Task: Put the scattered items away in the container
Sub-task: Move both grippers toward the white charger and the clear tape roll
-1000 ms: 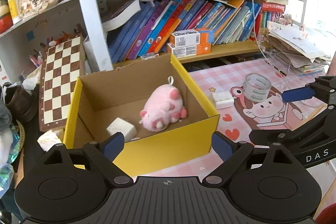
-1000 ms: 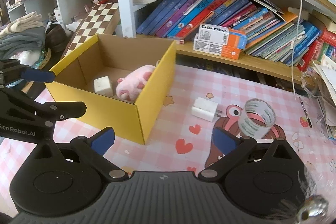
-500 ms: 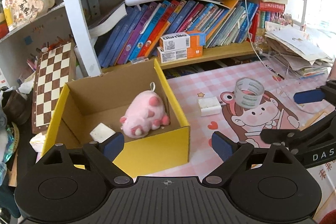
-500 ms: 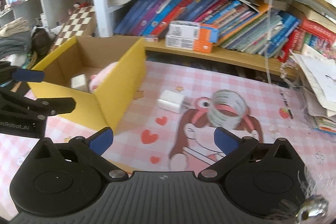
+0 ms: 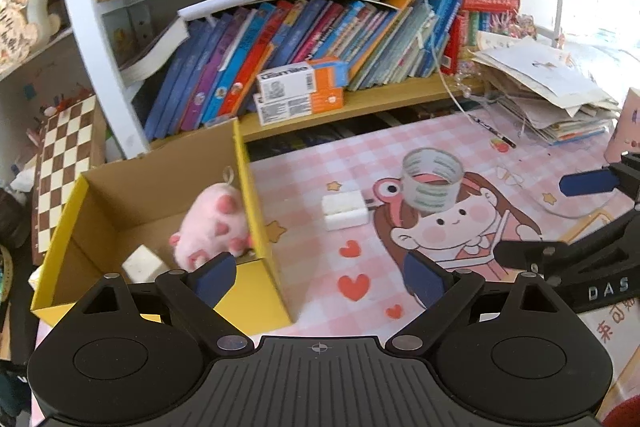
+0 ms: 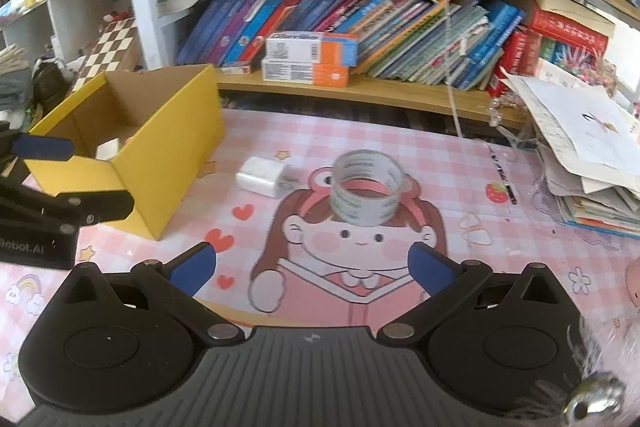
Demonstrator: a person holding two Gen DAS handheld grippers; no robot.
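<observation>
Both grippers have swung right across the desk [image 6: 460,155] since a second ago: the yellow box [image 5: 260,211] has slid toward the left of each view, and the tape roll [image 6: 366,193] now sits dead ahead of the right gripper [image 6: 312,273]. Likely the next pick. Pink plush [image 5: 212,227] and a white block [image 5: 144,263] already lie in the box. White charger [image 5: 346,211] rests on the desk between box and tape. Left gripper [image 5: 320,273]: jaws wide apart, empty. Right jaws likewise wide, touching nothing.
</observation>
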